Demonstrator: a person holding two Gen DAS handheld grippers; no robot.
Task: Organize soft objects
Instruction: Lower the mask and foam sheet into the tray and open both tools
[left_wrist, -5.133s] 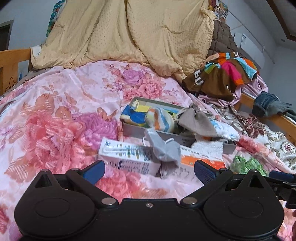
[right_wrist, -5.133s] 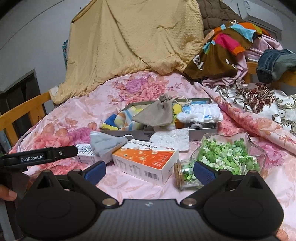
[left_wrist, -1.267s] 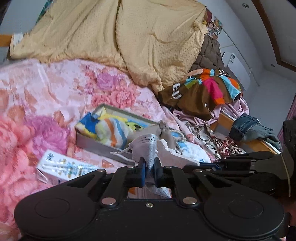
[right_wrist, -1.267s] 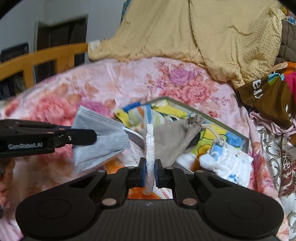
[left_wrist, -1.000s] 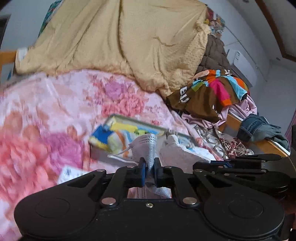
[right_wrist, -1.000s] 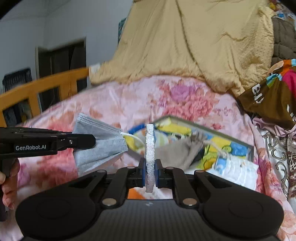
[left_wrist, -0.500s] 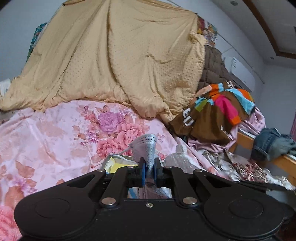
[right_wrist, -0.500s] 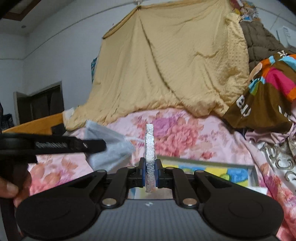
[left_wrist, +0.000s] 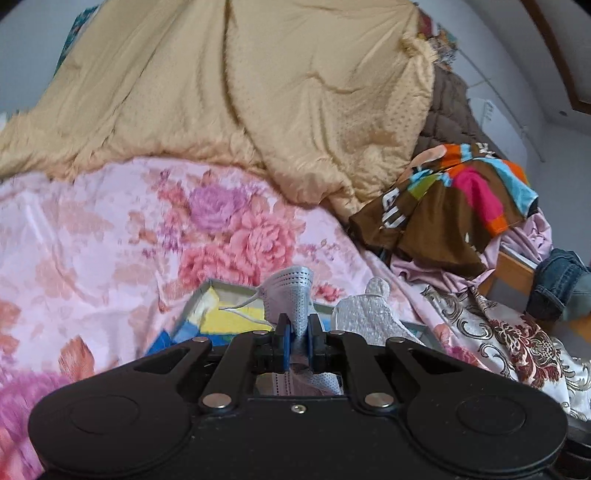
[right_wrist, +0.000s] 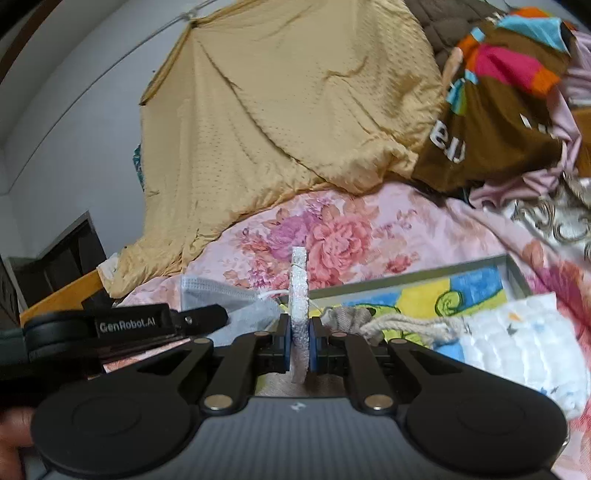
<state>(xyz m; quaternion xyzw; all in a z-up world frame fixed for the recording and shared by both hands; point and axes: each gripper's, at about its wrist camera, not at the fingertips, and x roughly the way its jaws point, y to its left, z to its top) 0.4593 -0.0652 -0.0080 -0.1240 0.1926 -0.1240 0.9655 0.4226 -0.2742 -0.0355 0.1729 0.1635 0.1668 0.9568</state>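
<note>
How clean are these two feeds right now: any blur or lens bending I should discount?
Left wrist view: floral bedsheet smeared at the left edge, the face mask in the jaws sharp. Right wrist view: striped garment and right edge smeared, white pad crisp; fisheye bows the tray rim.

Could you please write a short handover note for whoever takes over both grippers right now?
Left gripper: shut on the grey face mask.
Right gripper: shut on the white foam pad, held edge-on.
Both hang over the near edge of the grey tray, which holds the drawstring pouch and white quilted cloth.
Done: both picked up.
Left: place them in the tray.
</note>
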